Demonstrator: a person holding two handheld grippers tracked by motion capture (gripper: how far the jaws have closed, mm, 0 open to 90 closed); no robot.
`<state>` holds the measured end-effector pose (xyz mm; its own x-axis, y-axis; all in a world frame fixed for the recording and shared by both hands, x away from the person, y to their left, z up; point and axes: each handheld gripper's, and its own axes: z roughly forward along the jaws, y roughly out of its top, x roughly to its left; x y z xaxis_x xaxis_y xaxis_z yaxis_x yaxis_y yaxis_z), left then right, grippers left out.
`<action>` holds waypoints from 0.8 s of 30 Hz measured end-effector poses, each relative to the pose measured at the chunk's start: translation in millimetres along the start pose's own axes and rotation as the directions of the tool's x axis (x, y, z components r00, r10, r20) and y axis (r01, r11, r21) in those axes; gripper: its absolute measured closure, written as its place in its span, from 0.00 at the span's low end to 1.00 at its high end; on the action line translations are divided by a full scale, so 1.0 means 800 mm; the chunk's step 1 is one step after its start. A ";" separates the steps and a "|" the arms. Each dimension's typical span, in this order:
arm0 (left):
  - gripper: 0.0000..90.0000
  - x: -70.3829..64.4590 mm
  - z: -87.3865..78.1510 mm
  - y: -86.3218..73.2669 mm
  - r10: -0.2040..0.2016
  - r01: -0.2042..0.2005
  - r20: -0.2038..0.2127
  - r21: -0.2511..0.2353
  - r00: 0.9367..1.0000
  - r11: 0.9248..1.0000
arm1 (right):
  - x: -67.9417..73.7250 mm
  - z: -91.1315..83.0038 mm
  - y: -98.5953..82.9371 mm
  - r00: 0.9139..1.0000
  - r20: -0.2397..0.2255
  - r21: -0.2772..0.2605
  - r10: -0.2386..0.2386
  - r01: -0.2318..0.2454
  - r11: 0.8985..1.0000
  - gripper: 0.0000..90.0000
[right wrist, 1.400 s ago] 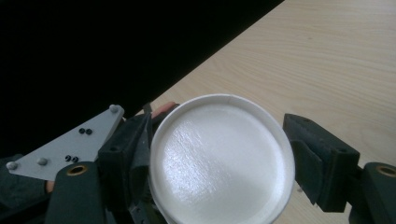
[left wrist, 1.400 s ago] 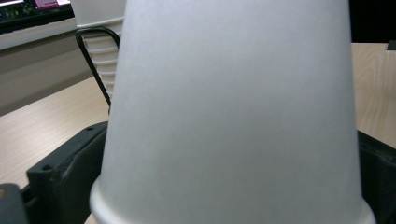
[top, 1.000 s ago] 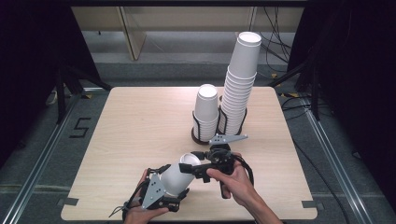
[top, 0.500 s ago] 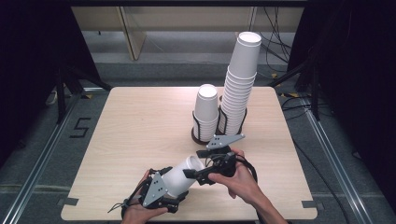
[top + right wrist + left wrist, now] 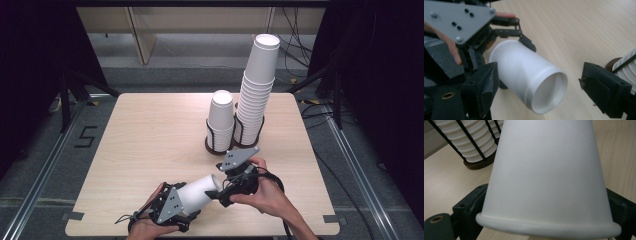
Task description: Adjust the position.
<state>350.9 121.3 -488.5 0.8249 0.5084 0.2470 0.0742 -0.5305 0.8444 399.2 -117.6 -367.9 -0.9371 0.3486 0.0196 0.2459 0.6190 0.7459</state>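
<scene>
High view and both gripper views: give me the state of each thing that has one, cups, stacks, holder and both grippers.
White paper cup: on its side, held off the table, open mouth toward the right gripper.
Left gripper: shut on the cup.
Right gripper: jaws open, either side of the cup's mouth, not touching it.
Short cup stack: upright in the holder.
Tall cup stack: upright, leaning slightly.
Wire holder: standing on the table.

Black grippers, 2 fingers point(image 5: 482, 92) each, grey screw-dotted triangular plates, trailing cables.

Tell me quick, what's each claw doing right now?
Left gripper: shut on the cup, held sideways.
Right gripper: open, jaws either side of the cup's mouth, not touching.
</scene>
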 end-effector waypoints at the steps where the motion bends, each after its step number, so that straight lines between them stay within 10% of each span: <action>1: 0.10 0.000 0.000 0.000 0.011 -0.011 0.007 0.007 1.000 1.000 | 0.001 0.001 0.000 1.000 -0.006 0.015 -0.024 0.024 1.000 0.19; 8: 0.10 0.002 -0.002 0.003 0.072 -0.076 0.063 0.052 0.995 0.996 | 0.014 0.008 -0.003 0.994 -0.014 0.124 -0.106 0.107 0.986 0.19; 24: 0.12 -0.008 -0.007 0.010 0.161 -0.174 0.164 0.067 0.973 0.983 | 0.039 0.048 -0.016 0.952 -0.097 0.311 -0.292 0.307 0.899 0.21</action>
<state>343.3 117.4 -480.6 0.9068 0.2981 0.2979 -0.0327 -0.6550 0.7549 376.0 -87.6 -402.3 -0.9874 0.0831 -0.1345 0.0103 0.8826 0.4700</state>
